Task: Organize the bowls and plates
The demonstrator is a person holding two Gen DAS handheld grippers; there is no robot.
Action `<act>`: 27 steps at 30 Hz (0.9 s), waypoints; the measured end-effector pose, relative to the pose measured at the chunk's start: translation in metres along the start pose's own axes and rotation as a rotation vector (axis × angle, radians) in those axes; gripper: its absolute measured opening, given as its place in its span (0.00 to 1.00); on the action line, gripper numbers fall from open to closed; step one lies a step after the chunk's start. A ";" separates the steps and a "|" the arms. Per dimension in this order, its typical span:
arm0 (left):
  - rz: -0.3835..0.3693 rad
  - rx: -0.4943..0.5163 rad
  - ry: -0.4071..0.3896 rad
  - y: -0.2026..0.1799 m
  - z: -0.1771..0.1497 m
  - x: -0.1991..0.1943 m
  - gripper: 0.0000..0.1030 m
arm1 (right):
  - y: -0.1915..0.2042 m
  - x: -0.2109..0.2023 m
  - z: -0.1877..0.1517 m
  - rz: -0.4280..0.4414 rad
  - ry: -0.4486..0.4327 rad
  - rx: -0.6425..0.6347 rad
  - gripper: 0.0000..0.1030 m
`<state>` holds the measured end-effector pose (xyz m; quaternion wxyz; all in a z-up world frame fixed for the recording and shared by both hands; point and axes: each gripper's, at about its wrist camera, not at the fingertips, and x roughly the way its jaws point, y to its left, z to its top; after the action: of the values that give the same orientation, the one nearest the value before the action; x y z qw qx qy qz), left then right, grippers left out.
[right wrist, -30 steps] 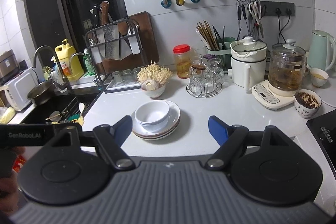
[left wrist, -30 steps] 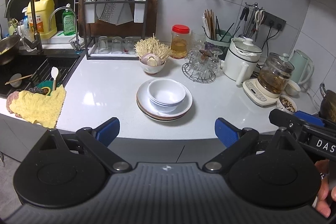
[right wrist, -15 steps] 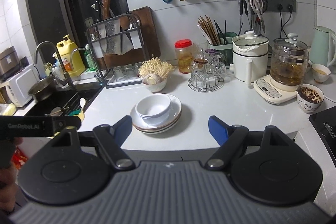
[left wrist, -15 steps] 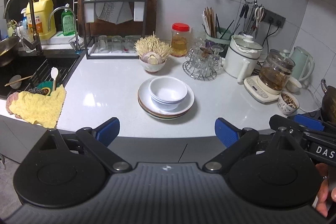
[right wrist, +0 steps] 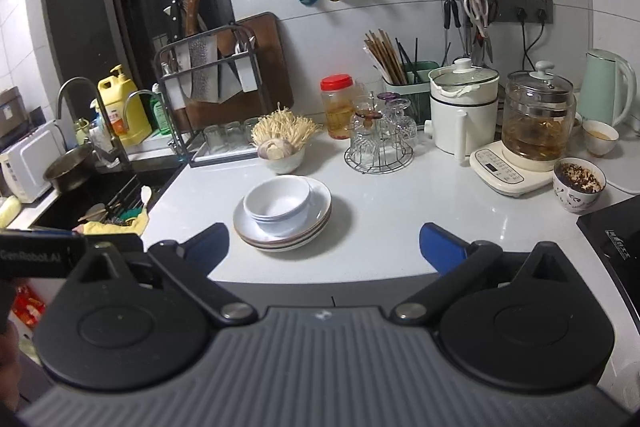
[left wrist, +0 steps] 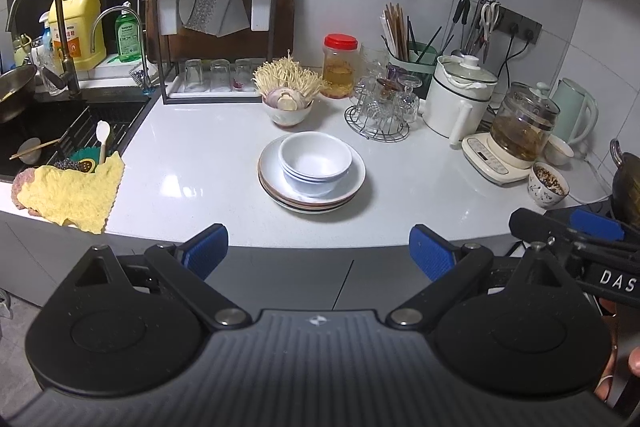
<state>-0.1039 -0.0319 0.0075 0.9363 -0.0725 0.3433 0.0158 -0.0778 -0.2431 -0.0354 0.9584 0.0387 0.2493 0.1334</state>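
A stack of white bowls (left wrist: 315,161) sits on a stack of white plates (left wrist: 354,183) in the middle of the white counter (left wrist: 200,163). The right wrist view shows the same bowls (right wrist: 278,203) and plates (right wrist: 320,205). My left gripper (left wrist: 318,253) is open and empty, held in front of the counter's front edge, short of the stack. My right gripper (right wrist: 324,245) is open and empty, also in front of the edge, with the stack just left of its centre line. The right gripper's body shows at the right of the left wrist view (left wrist: 576,231).
A bowl of mushrooms and garlic (left wrist: 287,107) stands behind the stack. A glass rack (left wrist: 378,111), cooker (left wrist: 460,99), glass kettle (left wrist: 520,127) and patterned bowl (left wrist: 548,185) stand at right. The sink (left wrist: 48,131), yellow cloth (left wrist: 72,193) and knife rack (left wrist: 216,27) are at left.
Both grippers have drawn back slightly and risen, so the counter and stack sit a little lower and farther in both views. Both grippers stay open. The dishes have not moved.
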 end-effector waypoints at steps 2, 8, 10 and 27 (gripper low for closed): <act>-0.004 -0.006 0.000 0.000 0.000 -0.001 0.96 | 0.000 -0.001 0.000 0.007 -0.002 0.003 1.00; -0.005 -0.006 -0.002 0.000 -0.002 -0.005 0.96 | 0.000 -0.004 0.002 0.006 -0.009 -0.005 1.00; -0.006 -0.008 -0.001 0.000 -0.003 -0.005 0.96 | -0.001 -0.005 0.002 0.009 -0.007 -0.004 1.00; 0.011 -0.019 0.006 0.002 -0.019 -0.009 0.96 | -0.003 -0.009 -0.004 0.017 -0.003 -0.024 1.00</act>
<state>-0.1233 -0.0327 -0.0009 0.9344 -0.0797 0.3462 0.0241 -0.0865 -0.2480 -0.0352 0.9581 0.0295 0.2458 0.1443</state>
